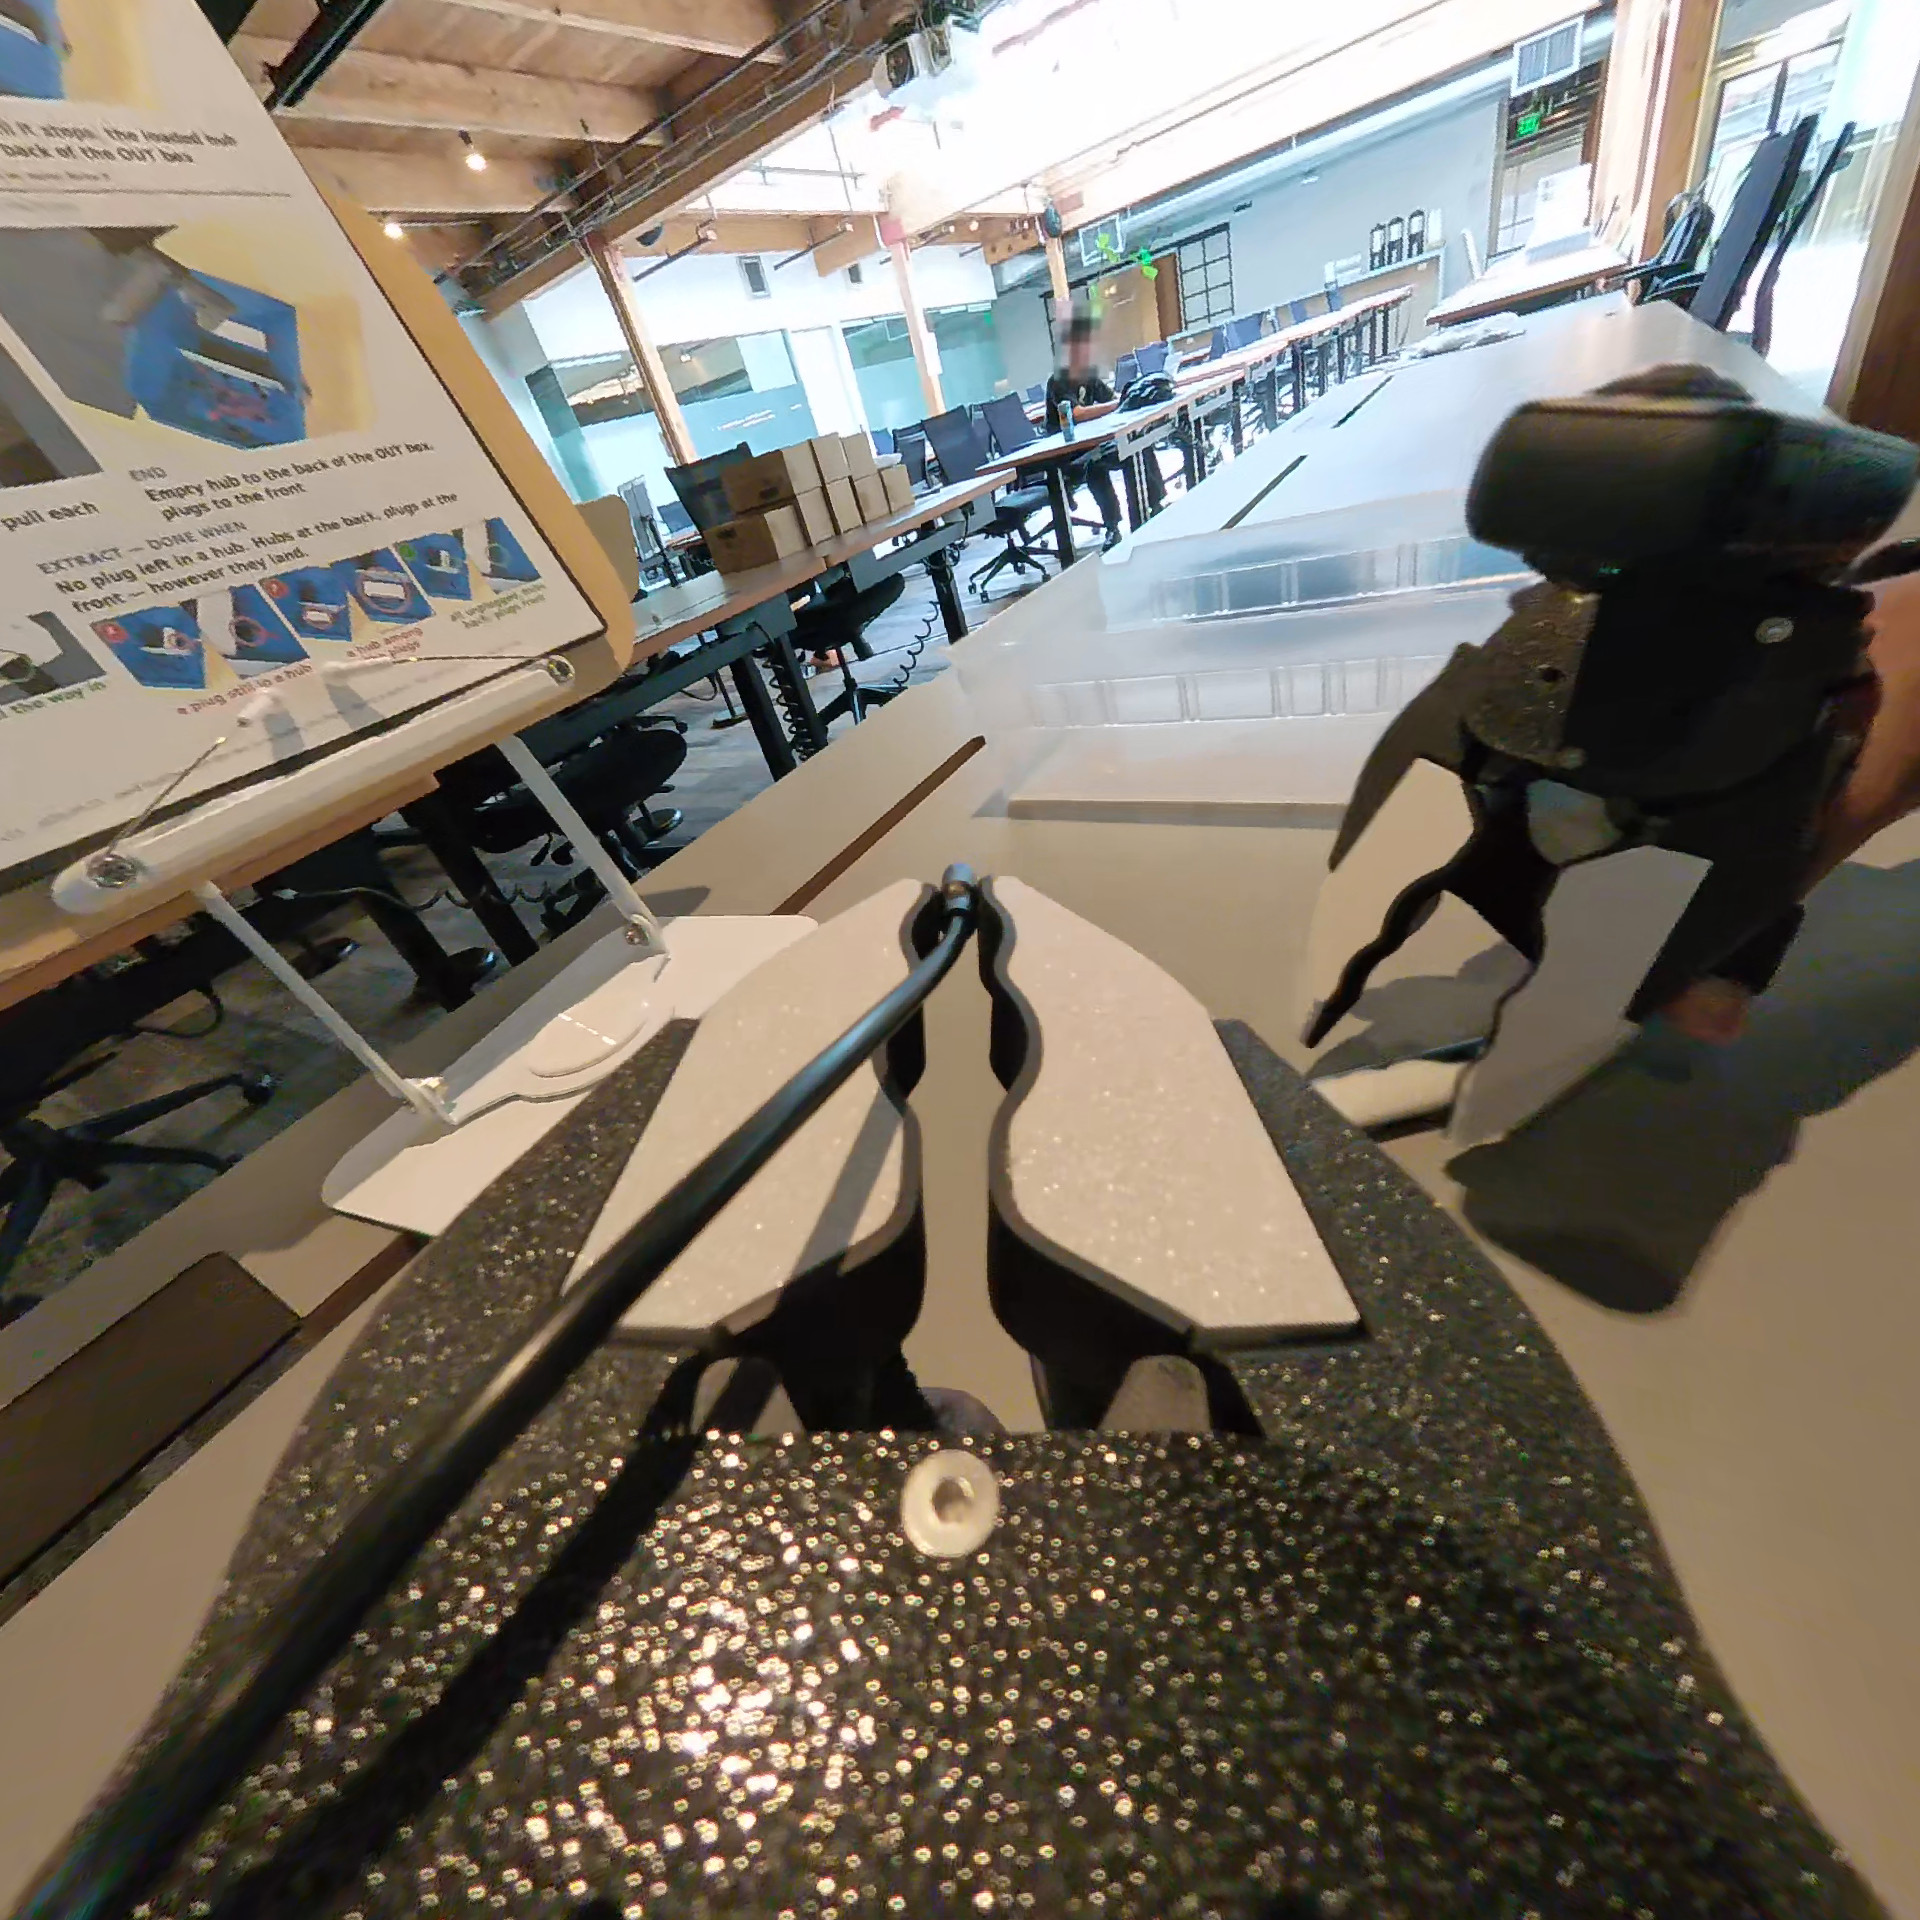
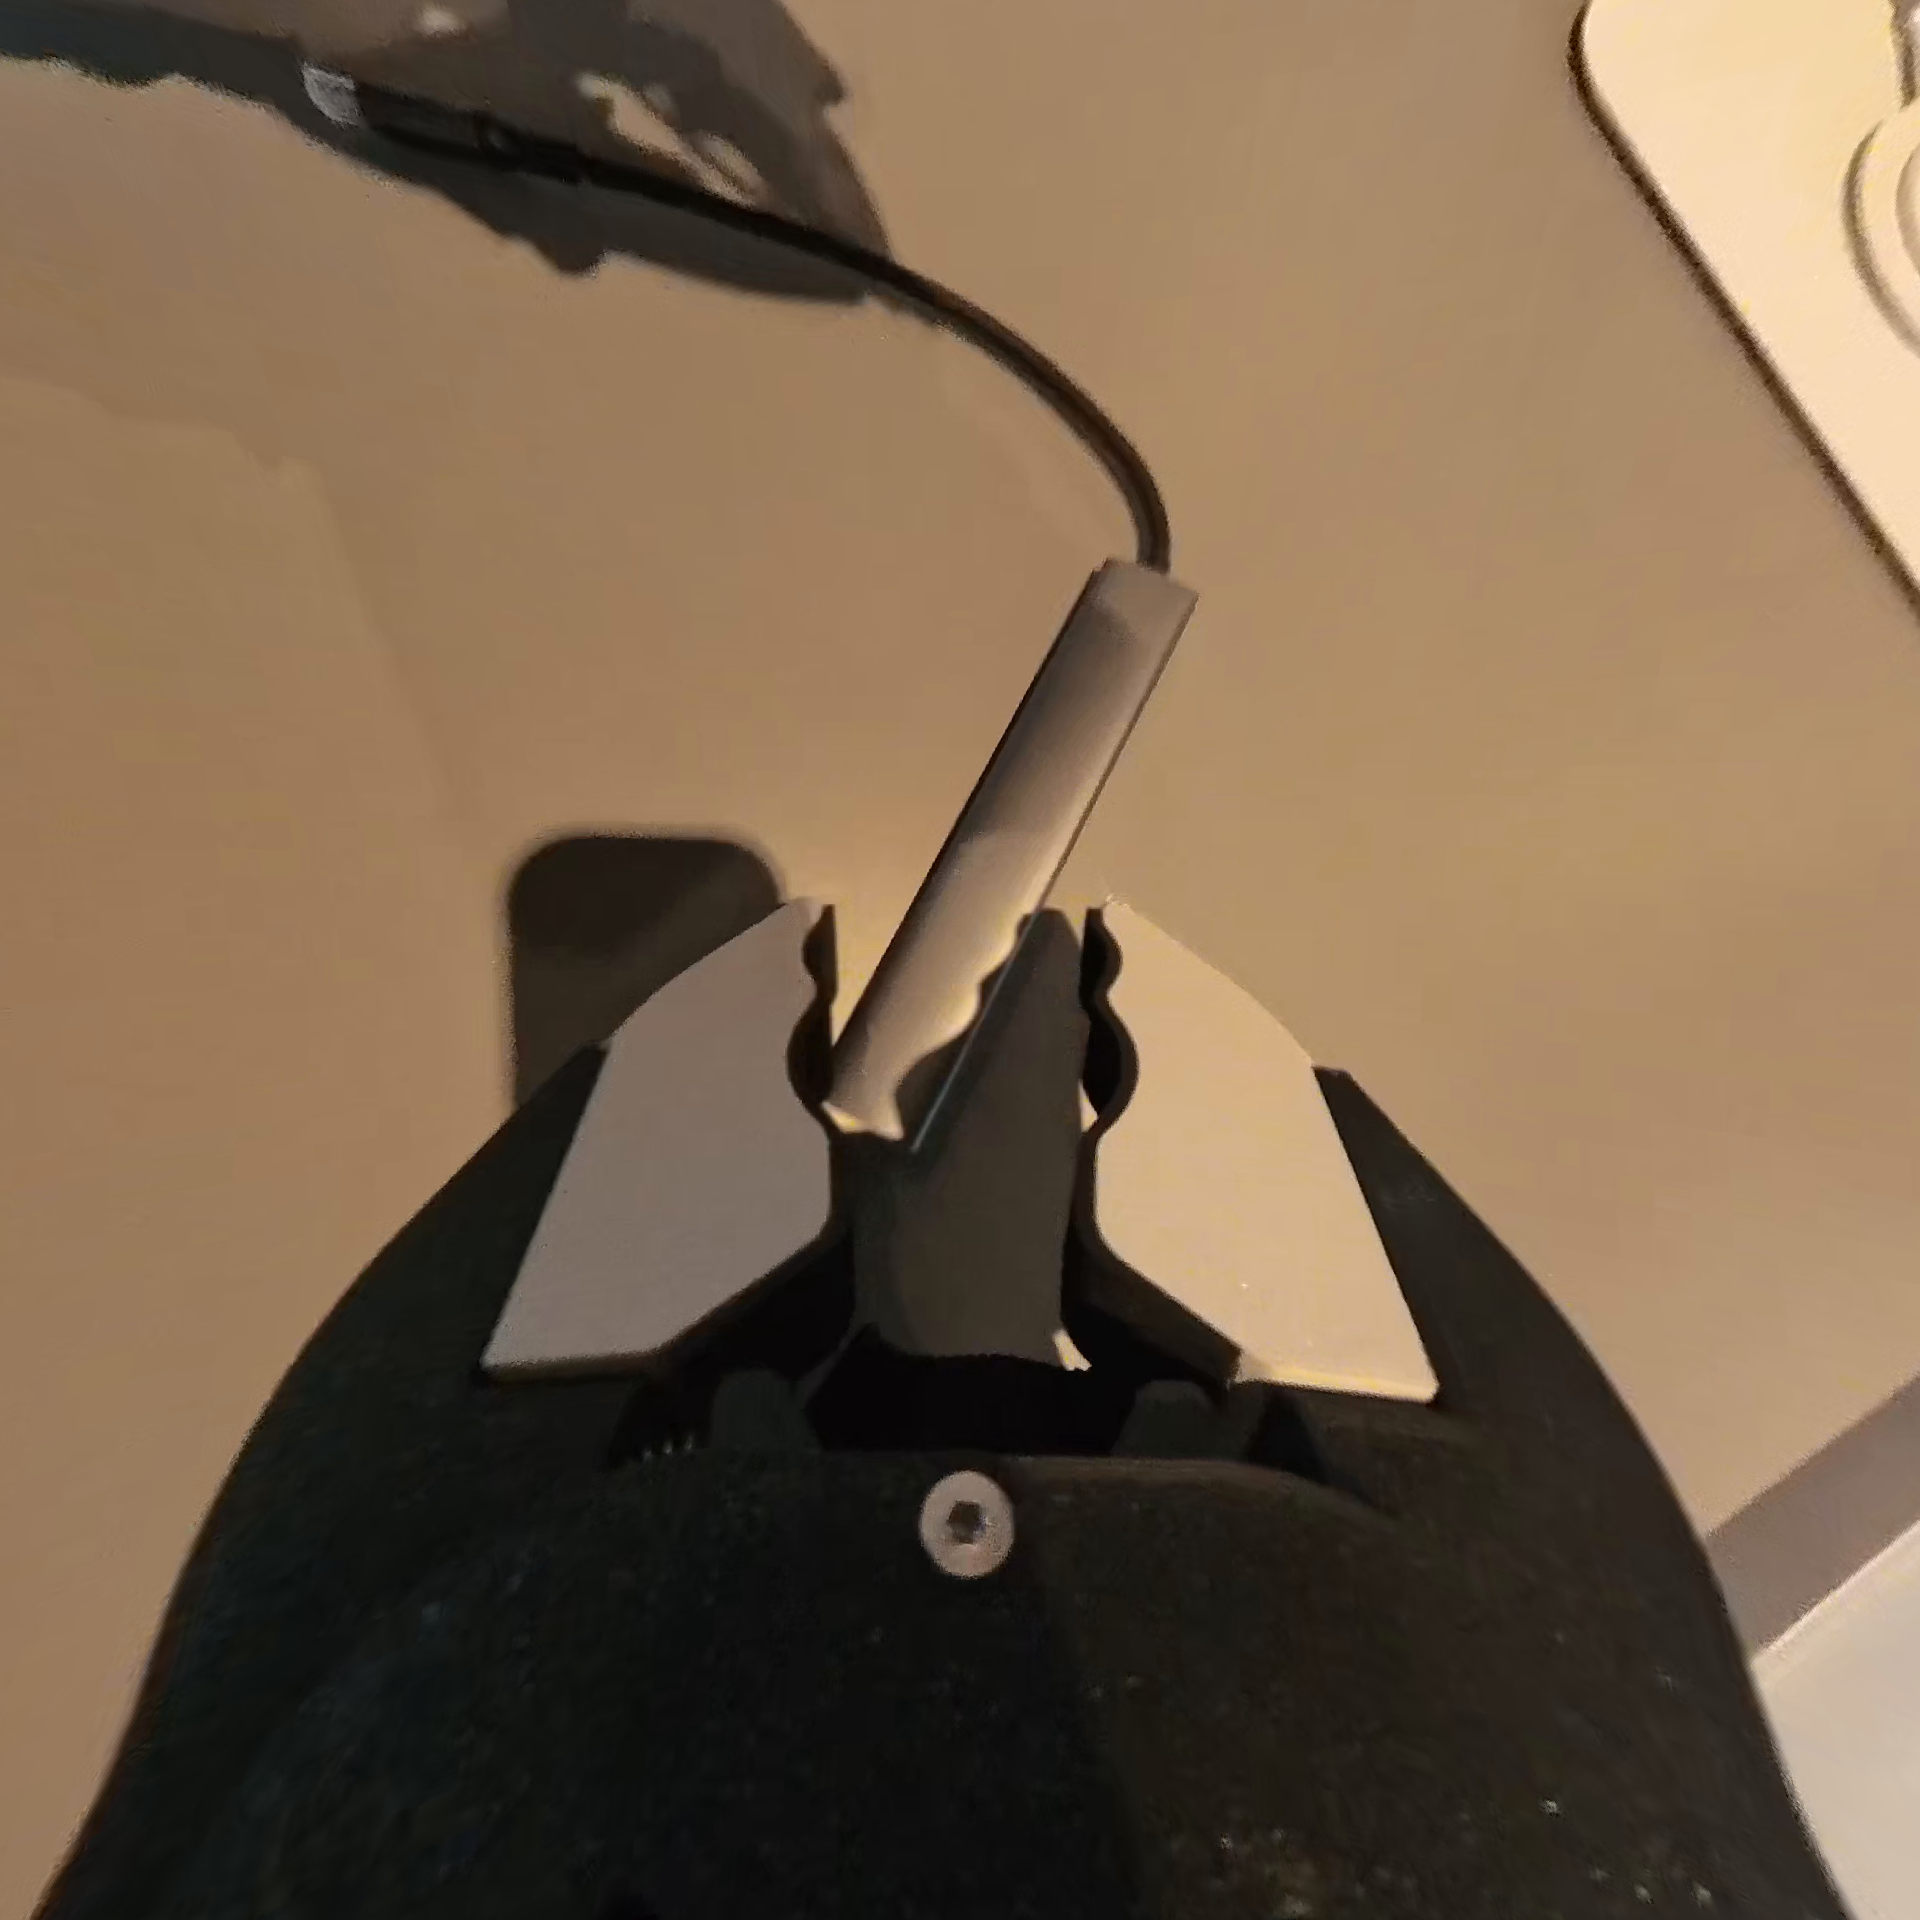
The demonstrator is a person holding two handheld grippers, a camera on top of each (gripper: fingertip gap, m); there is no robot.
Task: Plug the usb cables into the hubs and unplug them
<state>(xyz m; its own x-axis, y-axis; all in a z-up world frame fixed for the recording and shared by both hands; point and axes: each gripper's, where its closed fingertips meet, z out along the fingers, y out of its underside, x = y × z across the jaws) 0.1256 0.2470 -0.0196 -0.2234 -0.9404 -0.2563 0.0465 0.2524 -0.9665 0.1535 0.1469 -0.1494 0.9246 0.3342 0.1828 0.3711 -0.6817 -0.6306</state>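
Observation:
My left gripper (image 1: 961, 899) is shut on the plug end of a black usb cable (image 1: 727, 1174), which trails back over the left finger. My right gripper (image 2: 956, 914) is shut on a slim grey hub (image 2: 1049, 769) that sticks out forward and tilts right. A black cable (image 2: 997, 332) curves from the hub's far end to a plug (image 2: 416, 114) at the top left, beside a dark blurred shape. In the left wrist view the right gripper (image 1: 1392, 1081) points down at the table on the right, with a pale object at its tips.
A stand with an instruction sheet (image 1: 260, 416) rises at the left on a white base (image 1: 582, 1039), also in the right wrist view (image 2: 1766, 260). Clear plastic bins (image 1: 1247, 644) sit behind on the table (image 1: 1558, 1455). A person (image 1: 1081, 405) sits far back. Tip to tip, the grippers are about 15 centimeters apart.

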